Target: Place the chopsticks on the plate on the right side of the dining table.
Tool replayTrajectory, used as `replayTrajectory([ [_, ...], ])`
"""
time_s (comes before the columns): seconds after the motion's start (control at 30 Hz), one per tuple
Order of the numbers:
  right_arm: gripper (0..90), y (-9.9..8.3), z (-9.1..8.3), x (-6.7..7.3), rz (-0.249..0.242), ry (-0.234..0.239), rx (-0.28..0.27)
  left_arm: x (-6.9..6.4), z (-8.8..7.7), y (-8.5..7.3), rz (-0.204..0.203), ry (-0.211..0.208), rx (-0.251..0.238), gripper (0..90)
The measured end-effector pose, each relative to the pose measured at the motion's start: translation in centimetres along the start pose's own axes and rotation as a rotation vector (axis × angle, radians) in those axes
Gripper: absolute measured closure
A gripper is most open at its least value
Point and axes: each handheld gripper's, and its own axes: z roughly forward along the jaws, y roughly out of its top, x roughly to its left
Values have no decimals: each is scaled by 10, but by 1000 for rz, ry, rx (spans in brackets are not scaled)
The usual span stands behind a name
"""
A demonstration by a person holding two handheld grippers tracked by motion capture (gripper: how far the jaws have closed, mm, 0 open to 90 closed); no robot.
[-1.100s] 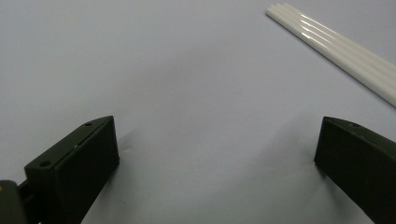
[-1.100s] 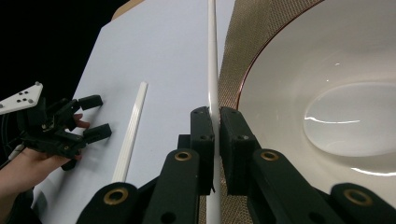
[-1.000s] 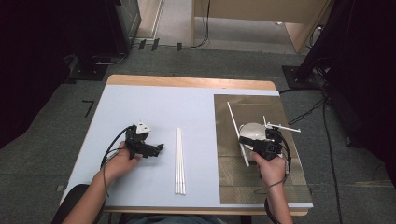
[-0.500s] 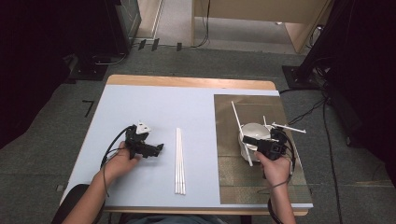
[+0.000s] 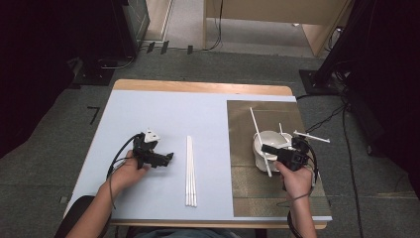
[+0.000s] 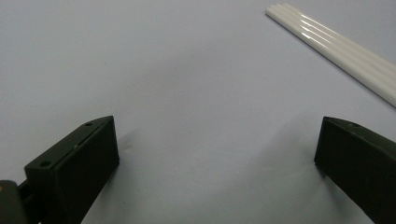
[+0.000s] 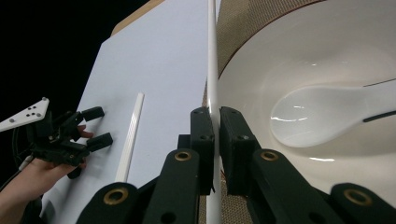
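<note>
Chopstick (image 7: 212,70) clamped between the jaws of the right hand-held gripper (image 5: 269,148), beside the white bowl (image 5: 262,153) on the woven mat (image 5: 247,188); judged mid-transfer. Remaining sticks (image 5: 190,171) lie on the worktop (image 5: 163,114); left hand-held gripper (image 5: 168,157) rests open, holding nothing.

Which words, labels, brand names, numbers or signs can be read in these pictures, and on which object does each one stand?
None: no text can be read anywhere.
The grey three-cornered plate on the left tool carries small dark dots, not letters.
The white round bowl, the white spoon, the thin white sticks and the pale blue table cover are plain.
</note>
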Motion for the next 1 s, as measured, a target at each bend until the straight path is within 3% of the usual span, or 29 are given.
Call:
replayTrajectory([
  [1.0,853,4,-17,-14,31,-16,-19,0,0,0,0,0,0,0],
])
